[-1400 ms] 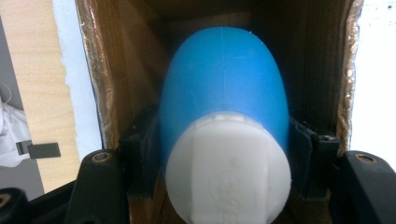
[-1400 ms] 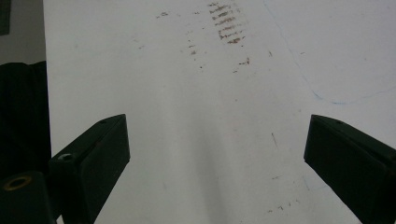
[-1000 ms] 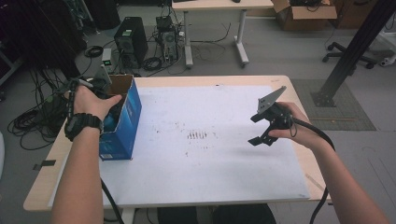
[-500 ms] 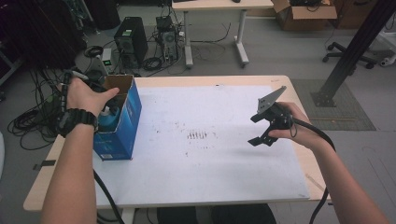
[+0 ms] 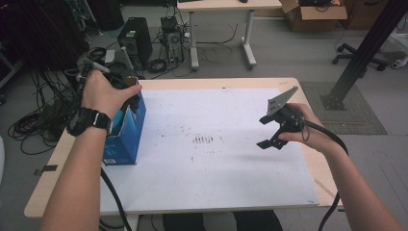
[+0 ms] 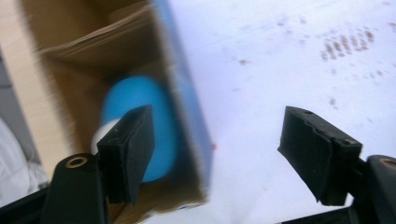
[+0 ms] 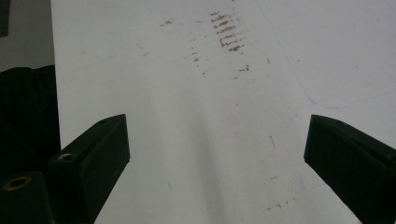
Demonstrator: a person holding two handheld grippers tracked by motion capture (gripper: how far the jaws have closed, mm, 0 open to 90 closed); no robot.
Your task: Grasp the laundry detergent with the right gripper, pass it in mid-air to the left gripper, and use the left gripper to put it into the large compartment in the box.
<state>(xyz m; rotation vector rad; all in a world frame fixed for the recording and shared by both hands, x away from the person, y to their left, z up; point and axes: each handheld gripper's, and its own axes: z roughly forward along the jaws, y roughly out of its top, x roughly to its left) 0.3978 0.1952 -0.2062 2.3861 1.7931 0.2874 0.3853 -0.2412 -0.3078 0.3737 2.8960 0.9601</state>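
Two fingers of my left gripper (image 6: 219, 158) stand apart with nothing between them; they have just been opening. Below and left of them the blue object (image 6: 140, 126) lies inside the blue box (image 5: 126, 132), long axis seemingly running down into the box, though blur hides its ends. Farther right, my right gripper (image 5: 275, 137) hangs open over the worktop (image 5: 216, 168), well apart.

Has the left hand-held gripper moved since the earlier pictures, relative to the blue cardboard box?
Yes. The left hand-held gripper has come up and out of the blue cardboard box, toward its far end in the high view. Its jaws have just been opening, nothing between them.
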